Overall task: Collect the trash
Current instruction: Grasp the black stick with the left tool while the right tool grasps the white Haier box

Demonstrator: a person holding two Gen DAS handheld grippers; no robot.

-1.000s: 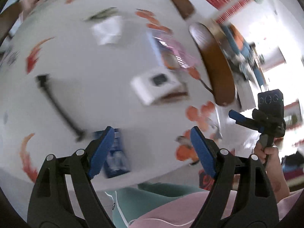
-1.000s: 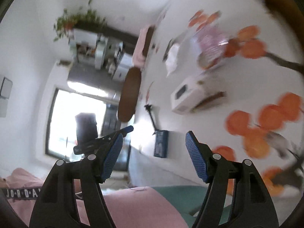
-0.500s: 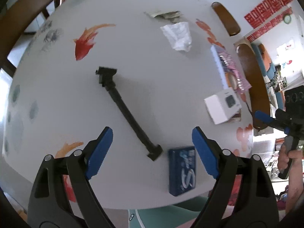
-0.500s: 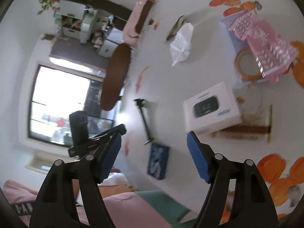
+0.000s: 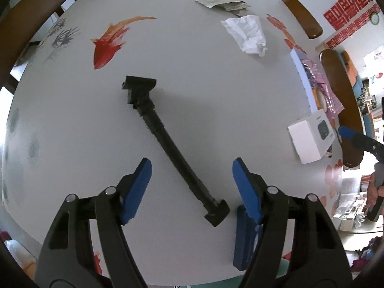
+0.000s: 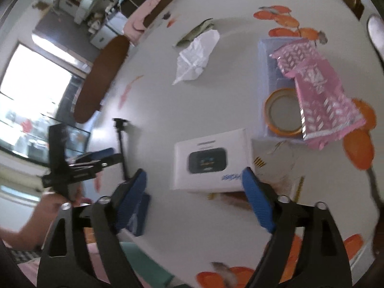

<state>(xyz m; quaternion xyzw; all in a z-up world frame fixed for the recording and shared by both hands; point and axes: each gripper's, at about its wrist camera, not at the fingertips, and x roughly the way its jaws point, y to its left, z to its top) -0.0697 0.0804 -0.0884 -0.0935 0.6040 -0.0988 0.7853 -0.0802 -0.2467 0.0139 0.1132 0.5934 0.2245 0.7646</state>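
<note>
White tabletop (image 5: 72, 129) painted with red fish and orange fruit fills both views. The left gripper (image 5: 192, 187) is held apart, its jaws just narrowed, over a black rod (image 5: 168, 144) without touching it. The right gripper (image 6: 194, 192), just widened, is held empty above a white box (image 6: 211, 158). Since a second ago, both cameras have tilted down. Crumpled tissue (image 5: 247, 33) lies at one o'clock. A clear tray (image 6: 264, 76) holds a tape roll (image 6: 283, 110) and pink wrapper (image 6: 319, 91).

1 crumpled tissue (image 5: 247, 33), 1 flat wrapper (image 5: 223, 4), 1 pink wrapper (image 6: 319, 93), 1 tape roll (image 6: 283, 110), 1 white box (image 6: 211, 160), 1 black rod (image 5: 172, 148), 1 blue box (image 5: 242, 242).
</note>
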